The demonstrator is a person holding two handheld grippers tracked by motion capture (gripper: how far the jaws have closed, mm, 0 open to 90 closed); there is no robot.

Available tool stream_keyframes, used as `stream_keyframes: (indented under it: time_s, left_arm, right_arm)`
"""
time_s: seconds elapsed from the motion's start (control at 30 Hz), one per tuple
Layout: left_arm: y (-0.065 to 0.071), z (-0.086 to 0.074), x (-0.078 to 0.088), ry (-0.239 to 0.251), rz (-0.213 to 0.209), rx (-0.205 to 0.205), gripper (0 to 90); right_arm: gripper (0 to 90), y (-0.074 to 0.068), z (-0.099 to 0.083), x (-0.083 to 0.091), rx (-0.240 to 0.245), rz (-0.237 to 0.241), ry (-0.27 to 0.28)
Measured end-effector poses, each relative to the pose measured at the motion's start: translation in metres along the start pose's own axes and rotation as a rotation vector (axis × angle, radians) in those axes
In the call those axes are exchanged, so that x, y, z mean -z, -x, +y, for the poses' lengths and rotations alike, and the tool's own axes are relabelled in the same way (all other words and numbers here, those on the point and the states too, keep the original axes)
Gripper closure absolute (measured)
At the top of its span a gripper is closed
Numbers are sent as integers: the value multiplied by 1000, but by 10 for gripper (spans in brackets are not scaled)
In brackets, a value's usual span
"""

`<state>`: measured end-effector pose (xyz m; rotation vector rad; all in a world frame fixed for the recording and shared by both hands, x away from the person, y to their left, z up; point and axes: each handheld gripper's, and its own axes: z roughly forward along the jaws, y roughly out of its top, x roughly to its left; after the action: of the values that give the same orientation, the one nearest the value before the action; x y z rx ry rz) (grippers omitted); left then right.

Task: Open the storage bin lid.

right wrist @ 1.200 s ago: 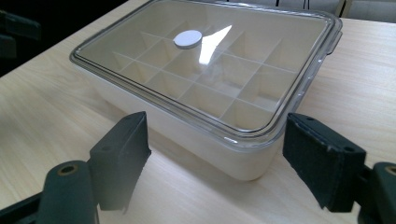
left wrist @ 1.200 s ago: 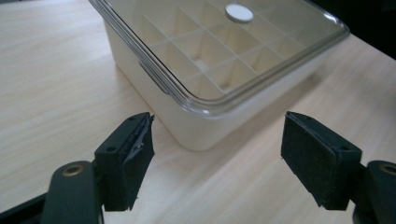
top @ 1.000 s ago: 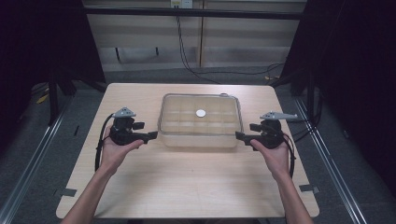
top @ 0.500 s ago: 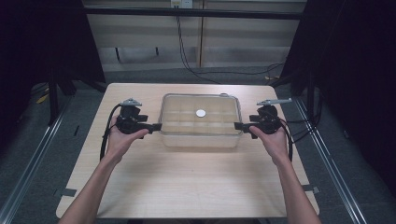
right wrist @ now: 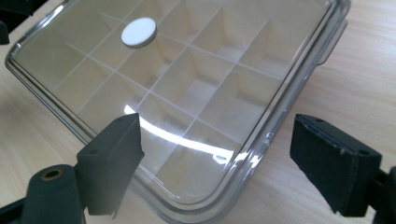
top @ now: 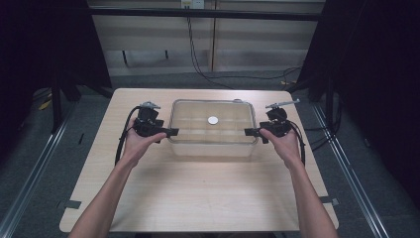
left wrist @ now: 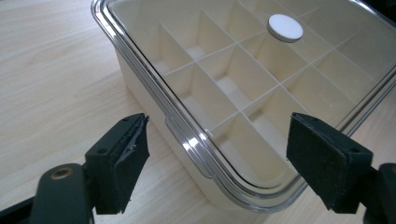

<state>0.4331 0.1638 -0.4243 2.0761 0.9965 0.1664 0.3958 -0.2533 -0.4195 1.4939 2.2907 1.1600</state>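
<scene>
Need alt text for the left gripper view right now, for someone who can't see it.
The left tongs stand open, their two black pads on either side of the near corner of a clear-lidded box without touching it. Under the lid are empty white compartments, a white round knob sits on top, and the box rests on a pale wooden table.

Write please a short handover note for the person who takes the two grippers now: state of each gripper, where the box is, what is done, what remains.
Left gripper: open, its jaws have just been opening; fingers straddle the box's left edge, not pressing.
Right gripper: open, likewise just opened, at the right edge.
Box: mid-table, clear lid on, white knob at its centre, compartments look empty.
Done: both grippers brought to the box's ends.
Left: probably grip the lid edges and lift; nothing held yet.
</scene>
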Motion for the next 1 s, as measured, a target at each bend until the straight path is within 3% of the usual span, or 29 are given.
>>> stream_keyframes:
  time_s: [0.2,0.33,0.5,0.63,1.0]
  left_arm:
    - [-3,-1,-12,-21,-5,21,185]
    - [-2,-1,-16,-29,-13,10,184]
    - [-2,2,-23,-25,-21,30,193]
    - [-3,4,-24,-37,-19,21,174]
    - [-9,9,-33,-57,-47,42,141]
  right_arm:
    - [167,5,-1,-12,-26,11,-23]
    - [151,6,0,-18,-43,19,-32]
    - [137,3,0,-24,-48,9,-52]
    - [119,0,1,-30,-44,-14,-80]
    - [82,1,5,-38,-61,-33,-60]
